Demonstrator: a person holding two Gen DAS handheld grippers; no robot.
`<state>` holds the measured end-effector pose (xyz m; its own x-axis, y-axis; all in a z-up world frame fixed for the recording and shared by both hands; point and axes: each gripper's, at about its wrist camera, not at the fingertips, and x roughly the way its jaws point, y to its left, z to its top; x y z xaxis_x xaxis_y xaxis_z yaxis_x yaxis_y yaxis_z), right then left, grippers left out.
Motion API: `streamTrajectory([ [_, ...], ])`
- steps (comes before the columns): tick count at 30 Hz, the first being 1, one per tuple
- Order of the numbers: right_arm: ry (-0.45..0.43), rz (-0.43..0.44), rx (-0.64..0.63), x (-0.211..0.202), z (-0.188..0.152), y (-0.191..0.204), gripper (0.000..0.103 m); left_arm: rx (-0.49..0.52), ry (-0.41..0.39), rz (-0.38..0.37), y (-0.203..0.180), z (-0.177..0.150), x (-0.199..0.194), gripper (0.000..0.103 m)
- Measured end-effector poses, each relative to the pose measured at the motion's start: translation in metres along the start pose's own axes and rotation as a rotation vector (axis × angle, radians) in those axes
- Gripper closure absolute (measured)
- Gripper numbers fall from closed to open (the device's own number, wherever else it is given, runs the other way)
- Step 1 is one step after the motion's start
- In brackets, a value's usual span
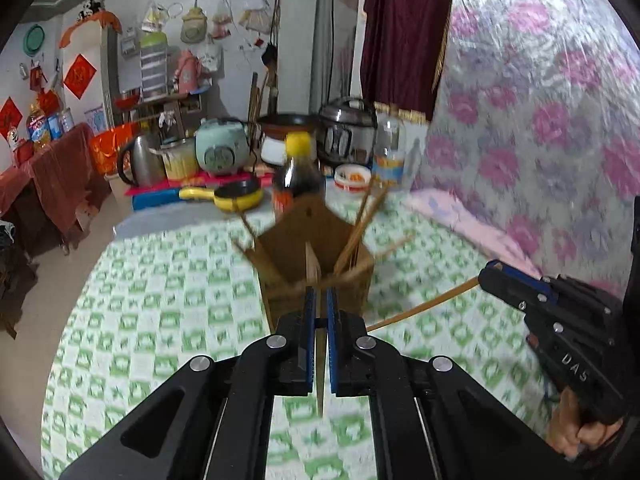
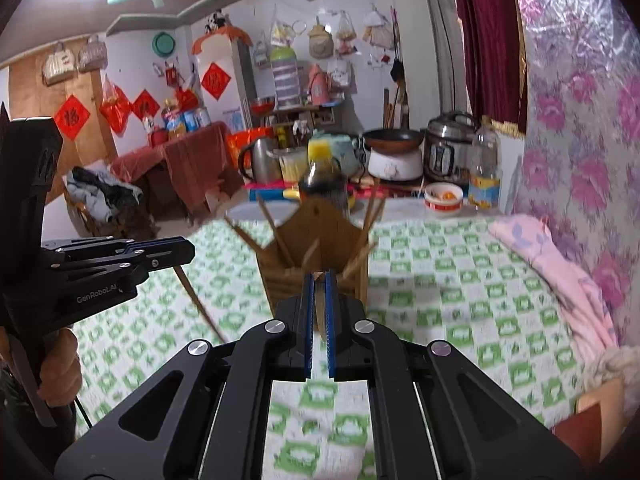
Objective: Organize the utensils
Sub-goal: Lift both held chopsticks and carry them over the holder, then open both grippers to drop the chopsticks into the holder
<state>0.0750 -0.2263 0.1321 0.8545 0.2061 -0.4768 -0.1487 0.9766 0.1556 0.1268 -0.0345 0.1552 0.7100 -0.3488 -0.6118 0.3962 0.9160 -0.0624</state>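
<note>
A wooden utensil holder (image 1: 288,248) (image 2: 316,232) stands on the green-checked tablecloth with several chopsticks fanning out of it. My left gripper (image 1: 320,292) hangs just in front of the holder, above the cloth, and is shut on a single chopstick (image 1: 320,364) that hangs down between its blue pads. In the right wrist view the left gripper (image 2: 188,250) sits at the left with its chopstick (image 2: 200,304) slanting down. My right gripper (image 2: 319,276) is also shut on a chopstick (image 2: 320,308). From the left wrist view the right gripper (image 1: 490,270) is at the right, with its chopstick (image 1: 420,306) pointing left.
A dark sauce bottle with a yellow cap (image 1: 298,176) stands right behind the holder. Further back are a yellow pan (image 1: 236,196), a kettle (image 1: 140,160), rice cookers (image 1: 222,148), a bowl (image 1: 352,178) and a clear bottle (image 1: 388,152). A pink cloth (image 2: 556,264) lies by the flowered wall on the right.
</note>
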Motion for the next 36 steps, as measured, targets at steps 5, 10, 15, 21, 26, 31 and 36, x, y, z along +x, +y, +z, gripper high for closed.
streamTrajectory([
  [5,-0.078,0.015,0.001,-0.007,0.044,0.005,0.097,0.001,-0.092,0.009,-0.002,0.042,-0.017,0.097],
  [10,-0.142,0.001,0.0,-0.006,0.073,0.011,0.097,-0.007,-0.208,0.055,-0.008,0.091,-0.028,0.097],
  [15,-0.126,-0.01,0.018,0.018,0.073,0.006,0.097,-0.02,-0.285,0.108,-0.009,0.114,-0.007,0.097],
  [21,-0.054,-0.021,0.012,0.055,0.067,0.0,0.097,-0.069,-0.28,0.128,0.006,0.095,0.045,0.097],
  [26,0.022,-0.013,0.028,0.085,0.061,-0.002,0.097,-0.113,-0.239,0.113,0.02,0.077,0.072,0.097],
  [31,0.06,-0.012,0.056,0.104,0.057,-0.007,0.088,-0.165,-0.171,0.074,0.034,0.057,0.086,0.071],
  [36,0.012,-0.024,0.089,0.09,0.059,-0.01,0.066,-0.189,-0.177,0.09,0.044,0.042,0.079,0.038],
])
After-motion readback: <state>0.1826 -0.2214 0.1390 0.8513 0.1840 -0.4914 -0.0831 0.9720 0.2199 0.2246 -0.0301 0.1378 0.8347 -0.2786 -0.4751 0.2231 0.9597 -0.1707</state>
